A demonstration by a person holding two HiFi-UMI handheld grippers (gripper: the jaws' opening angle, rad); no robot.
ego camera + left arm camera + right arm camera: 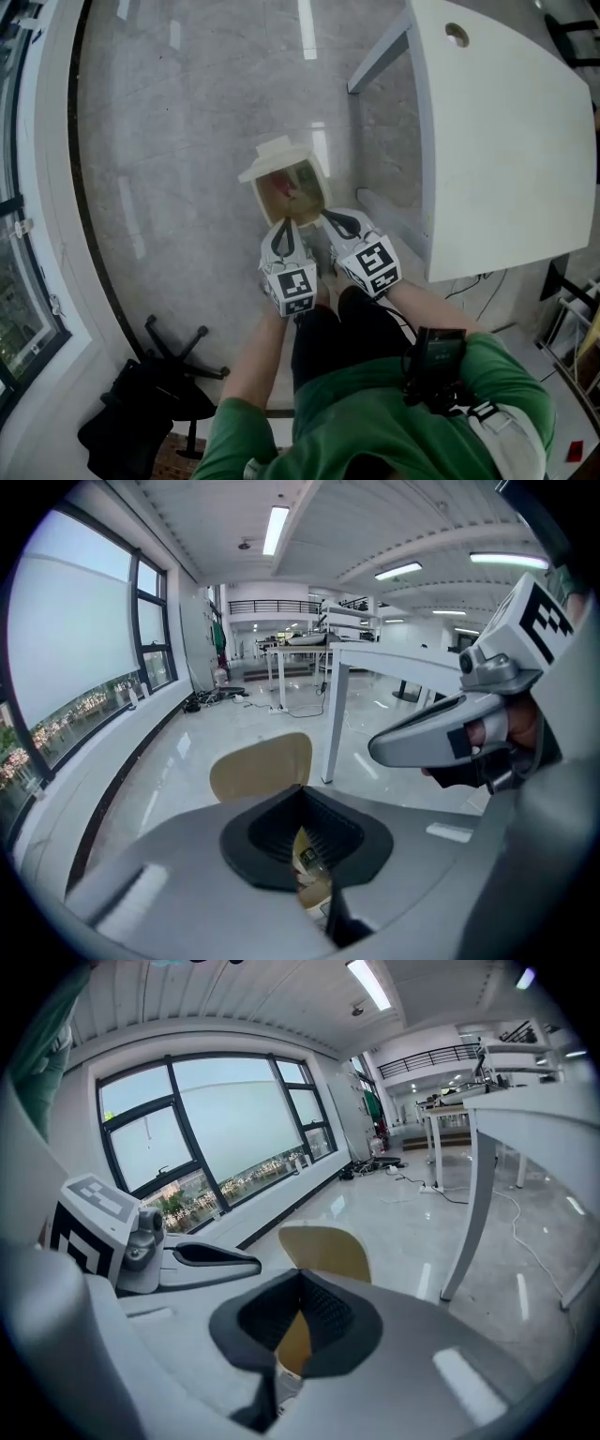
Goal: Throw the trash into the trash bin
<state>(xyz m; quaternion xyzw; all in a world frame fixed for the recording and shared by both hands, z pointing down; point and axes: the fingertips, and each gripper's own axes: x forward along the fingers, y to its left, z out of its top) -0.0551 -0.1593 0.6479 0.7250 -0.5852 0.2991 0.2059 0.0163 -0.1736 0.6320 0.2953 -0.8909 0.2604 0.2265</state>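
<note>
Far left, I'm seeing the black chair (141,412) sitting by the window, well away from the work

Moving in, I'm looking at the left gripper (285,228): its jaws are pressing together, and I'm finding nothing clamped between them. Through the small gap at its pads I'm looking straight down into the trash bin (322,192), where a crumpled wrapper is lying

The bin is standing on the floor just ahead of and below both grippers, with its lid (275,157) tipping open on the far side. Its mouth is running away from me, near rim towards my tips and hinge side beyond. The trash (292,190) is lying inside, a pinkish lump low against the tan walls, so I'm judging the drop as already made

The left tips are hanging over the near rim, almost centred on the mouth. I'm calling that the nearer gripper to the trash

Next, the right gripper (339,223): its jaws are also pressing together and holding nothing, and it's hovering at the near right corner of the bin, just beside the left one

Far right, the white table (506,141) is standing close beside the bin, so I'm judging any pull-back to the right as tight
</note>
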